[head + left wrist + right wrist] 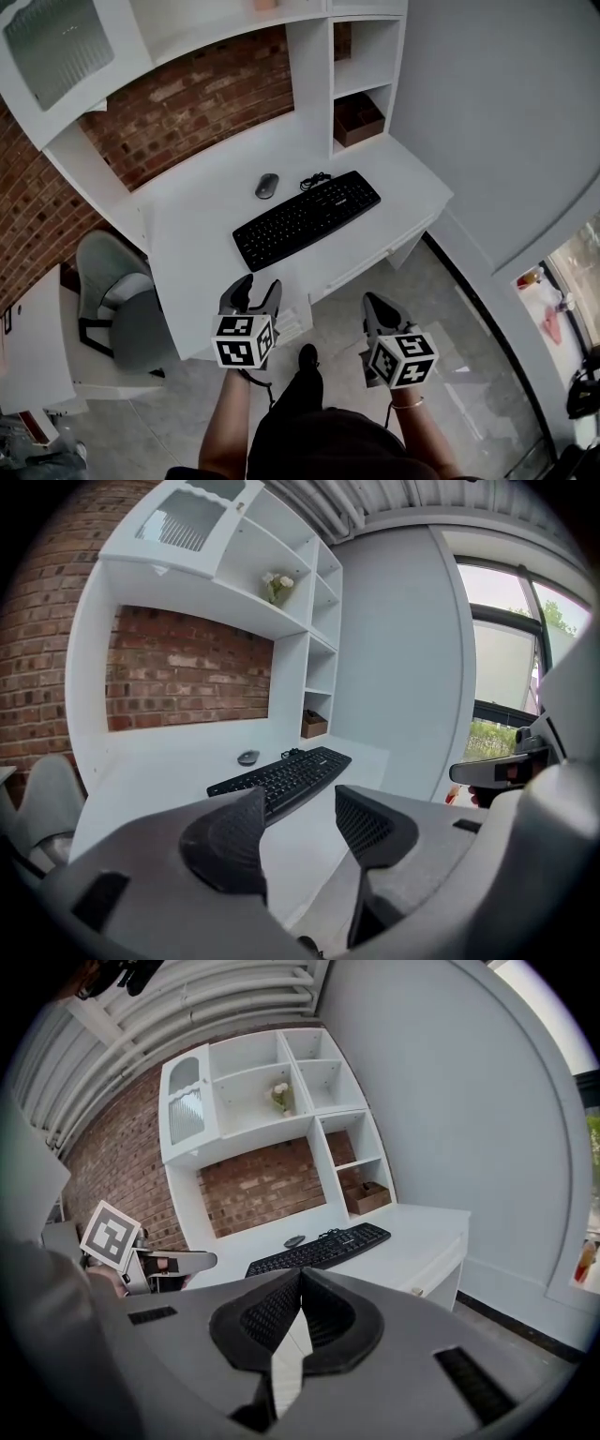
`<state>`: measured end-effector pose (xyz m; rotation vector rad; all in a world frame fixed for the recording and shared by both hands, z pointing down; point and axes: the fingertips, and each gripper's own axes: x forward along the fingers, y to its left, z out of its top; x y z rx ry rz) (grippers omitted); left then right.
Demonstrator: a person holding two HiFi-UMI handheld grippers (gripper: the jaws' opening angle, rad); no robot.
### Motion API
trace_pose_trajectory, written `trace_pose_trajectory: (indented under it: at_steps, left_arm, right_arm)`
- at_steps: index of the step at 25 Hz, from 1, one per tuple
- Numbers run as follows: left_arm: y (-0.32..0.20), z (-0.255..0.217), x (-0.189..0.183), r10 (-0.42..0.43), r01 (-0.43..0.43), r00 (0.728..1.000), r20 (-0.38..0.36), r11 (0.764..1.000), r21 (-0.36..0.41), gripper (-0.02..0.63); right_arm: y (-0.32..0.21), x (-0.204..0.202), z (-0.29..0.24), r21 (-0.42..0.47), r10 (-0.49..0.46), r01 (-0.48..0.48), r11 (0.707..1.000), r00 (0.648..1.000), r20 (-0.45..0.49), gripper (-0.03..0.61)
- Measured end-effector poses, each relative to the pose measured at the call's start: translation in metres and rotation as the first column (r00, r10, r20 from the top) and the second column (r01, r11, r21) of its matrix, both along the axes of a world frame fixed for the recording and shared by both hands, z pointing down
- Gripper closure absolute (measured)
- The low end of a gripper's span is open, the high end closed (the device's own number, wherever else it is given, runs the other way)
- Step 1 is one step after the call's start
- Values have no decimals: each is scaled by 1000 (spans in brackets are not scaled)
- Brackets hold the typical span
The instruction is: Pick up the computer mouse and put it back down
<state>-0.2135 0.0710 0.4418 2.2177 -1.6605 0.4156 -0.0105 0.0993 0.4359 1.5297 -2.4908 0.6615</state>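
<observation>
A grey computer mouse (267,186) lies on the white desk (202,246), just left of the far end of a black keyboard (307,217). Both grippers hang in front of the desk's near edge, well short of the mouse. My left gripper (258,284) is open with nothing between its jaws; in the left gripper view (300,810) the mouse (247,757) shows far ahead beyond the keyboard (281,775). My right gripper (375,306) is shut and empty, its pads touching in the right gripper view (300,1283), where the mouse (294,1240) is small and distant.
A grey office chair (117,295) stands left of the desk. White shelves rise over the desk against a brick wall, with a brown box (359,119) in a cubby at the back right. A grey wall and a window run along the right.
</observation>
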Motion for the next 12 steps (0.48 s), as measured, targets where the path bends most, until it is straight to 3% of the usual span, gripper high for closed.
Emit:
trace_pose_trajectory:
  at_steps: [12]
  left_arm:
    - [-107,20,-43,2,-1,1000,12,998,-63,357]
  right_arm:
    - [-100,-54,5,-28,-15,15,999,1000,-20,574]
